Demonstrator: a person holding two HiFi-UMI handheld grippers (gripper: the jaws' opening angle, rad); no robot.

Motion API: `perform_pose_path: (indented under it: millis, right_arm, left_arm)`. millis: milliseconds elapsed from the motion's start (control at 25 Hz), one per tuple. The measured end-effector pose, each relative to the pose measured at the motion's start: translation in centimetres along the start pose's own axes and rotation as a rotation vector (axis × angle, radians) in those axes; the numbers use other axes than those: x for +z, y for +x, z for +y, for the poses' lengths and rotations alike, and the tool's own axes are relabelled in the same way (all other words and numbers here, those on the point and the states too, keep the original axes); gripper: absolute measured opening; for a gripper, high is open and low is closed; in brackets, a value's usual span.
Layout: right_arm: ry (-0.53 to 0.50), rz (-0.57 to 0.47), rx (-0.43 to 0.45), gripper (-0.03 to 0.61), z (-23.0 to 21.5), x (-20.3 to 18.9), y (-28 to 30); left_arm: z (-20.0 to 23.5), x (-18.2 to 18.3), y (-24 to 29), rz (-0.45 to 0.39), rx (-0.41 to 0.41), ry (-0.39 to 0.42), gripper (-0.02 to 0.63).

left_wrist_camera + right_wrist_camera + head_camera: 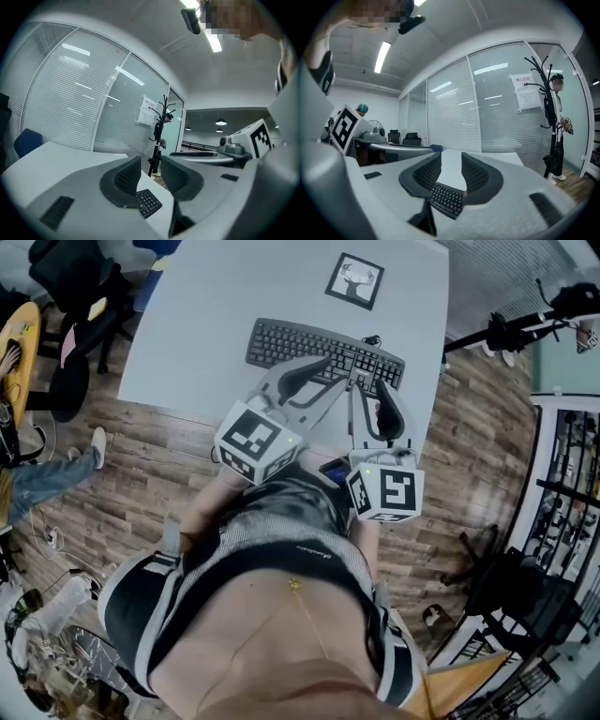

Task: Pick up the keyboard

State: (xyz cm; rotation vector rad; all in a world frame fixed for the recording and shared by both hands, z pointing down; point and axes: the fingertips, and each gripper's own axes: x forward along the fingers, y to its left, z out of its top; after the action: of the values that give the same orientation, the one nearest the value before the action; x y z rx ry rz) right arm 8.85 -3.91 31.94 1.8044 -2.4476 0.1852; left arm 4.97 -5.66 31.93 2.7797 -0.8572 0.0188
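Keyboard [319, 351] lying flat near the front edge of the table [216, 306], not yet lifted, left gripper [333, 371] pinched shut and empty, right gripper [373, 390] slightly parted on nothing, both held level over its right end, likely lining up a grab.

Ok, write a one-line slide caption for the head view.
Handheld left gripper and right gripper reach over the black keyboard lying on a grey table.
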Motion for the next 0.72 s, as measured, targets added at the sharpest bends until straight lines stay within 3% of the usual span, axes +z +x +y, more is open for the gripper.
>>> perform_pose_path:
  millis: [720]
  right_arm:
    - [0.000,0.013,-0.065,0.135,0.3,0.0,4.4]
  left_arm:
    - [5.0,0.5,0.5,0.007,-0.040,-0.007,0.109]
